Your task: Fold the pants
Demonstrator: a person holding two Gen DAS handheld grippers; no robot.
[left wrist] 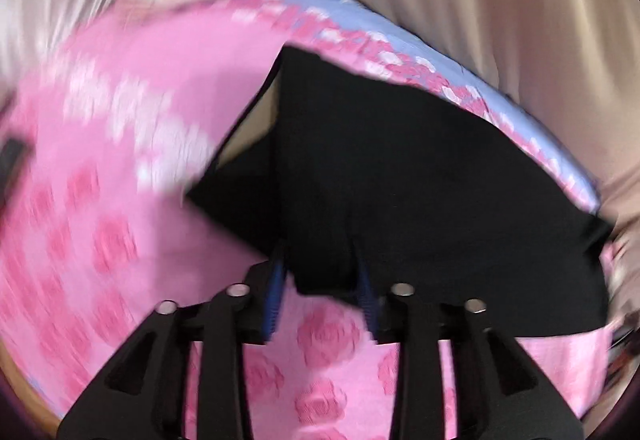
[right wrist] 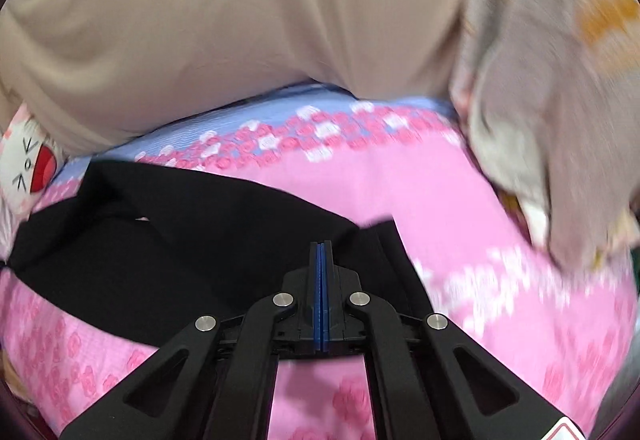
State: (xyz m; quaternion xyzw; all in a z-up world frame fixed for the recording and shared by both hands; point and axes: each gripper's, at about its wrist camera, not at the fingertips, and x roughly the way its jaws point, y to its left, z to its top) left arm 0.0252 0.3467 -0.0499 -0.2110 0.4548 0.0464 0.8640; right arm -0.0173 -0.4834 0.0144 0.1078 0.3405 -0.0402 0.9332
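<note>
Found pants (left wrist: pixel 400 159) lying dark and crumpled across a pink sheet (left wrist: pixel 120 240), up near its blue border, one part doubled over another and a flap raised off the bed. Looked thin, soft and light: bound to sag, slide on itself and lose any crease once let go. Not fragile; no harm in a firm pinch.

Showed left gripper (left wrist: pixel 322 272) with jaws partly apart, a corner of the black cloth sitting between the blue pads (left wrist: pixel 276 304) and draping over the tips. Could not tell whether those pads were pressing it or merely standing either side of it; blurred there too.

Showed right gripper (right wrist: pixel 322 248) with jaws closed tight, pads meeting flat, tips just above the near edge of the garment. Saw no cloth between them, though a thin layer nipped at the very tip could not be ruled out.

Judged best to take hold at hems or waistband, where doubled seams give more bite, one corner per gripper. Wise to keep the edge taut between the two and lay it down flat, not drop it. Risked a slack middle bunching otherwise.
</note>
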